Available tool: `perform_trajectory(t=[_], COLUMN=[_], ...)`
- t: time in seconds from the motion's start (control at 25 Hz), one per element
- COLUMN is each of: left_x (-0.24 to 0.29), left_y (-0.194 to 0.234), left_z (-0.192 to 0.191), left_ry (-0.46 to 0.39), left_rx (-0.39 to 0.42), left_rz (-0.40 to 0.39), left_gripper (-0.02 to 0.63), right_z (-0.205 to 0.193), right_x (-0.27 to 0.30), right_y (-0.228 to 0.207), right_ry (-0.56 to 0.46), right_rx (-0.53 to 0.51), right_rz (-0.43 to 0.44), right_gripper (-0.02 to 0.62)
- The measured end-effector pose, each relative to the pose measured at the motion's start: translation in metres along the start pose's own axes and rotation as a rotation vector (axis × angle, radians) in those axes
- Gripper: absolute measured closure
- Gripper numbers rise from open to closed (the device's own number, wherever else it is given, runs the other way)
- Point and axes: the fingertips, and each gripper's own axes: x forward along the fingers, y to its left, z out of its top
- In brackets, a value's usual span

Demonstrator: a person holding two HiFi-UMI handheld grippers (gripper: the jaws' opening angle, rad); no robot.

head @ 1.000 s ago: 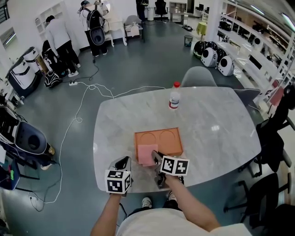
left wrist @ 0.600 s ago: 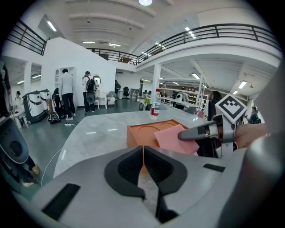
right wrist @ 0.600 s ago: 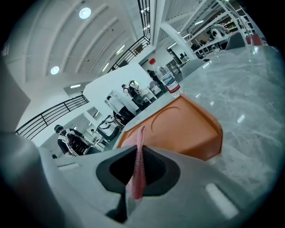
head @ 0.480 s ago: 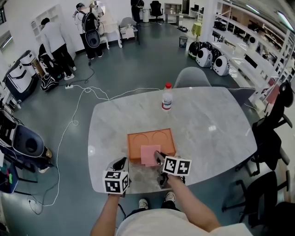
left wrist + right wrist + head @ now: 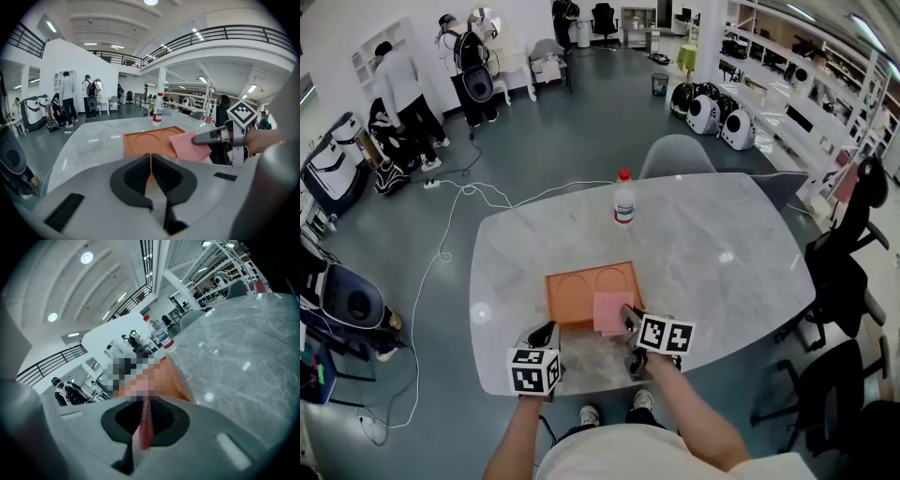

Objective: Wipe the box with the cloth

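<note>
Site: a marble table (image 5: 722, 253) in an open hall, with the person standing at its near edge and holding a gripper in each hand.

Box (image 5: 579, 291): orange, flat and shallow, with two round recesses in its top. It lay on the table near the near edge, directly ahead of both grippers.

Cloth (image 5: 612, 313): pink, lying over the box's near right corner and overhanging it toward the person. Its near edge was held in the right gripper (image 5: 629, 317).

Right gripper: its own view showed the jaws closed onto the cloth, with a thin pink strip pinched between the pads. The gripper was at the box's near right corner, pointing across the box.

Left gripper (image 5: 151, 161): jaws together with nothing between them. It was held just short of the box's near left edge, clear of box and cloth. Whether it rested on the table could not be told.

Other items: a clear bottle (image 5: 623, 202) with a red cap stood upright on the far side of the table, well apart from the box. A grey chair (image 5: 677, 156) stood at the table's far edge. People stood at the far left of the hall.
</note>
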Motion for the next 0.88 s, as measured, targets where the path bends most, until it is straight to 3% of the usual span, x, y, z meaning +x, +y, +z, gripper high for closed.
perform_trajectory(t=[0.64, 0.88], left_x=[0.008, 0.005], left_y=[-0.018, -0.016], left_z=[0.000, -0.006], left_ry=[0.011, 0.017], left_rx=[0.027, 0.028], left_rz=[-0.036, -0.049], left_gripper=[0.591, 0.591], right_z=[0.022, 0.022], right_x=[-0.031, -0.037], right_y=[-0.039, -0.018], right_ry=[-0.075, -0.095], right_rx=[0.031, 0.024], right_rz=[-0.067, 0.002], right_gripper=[0.577, 0.577])
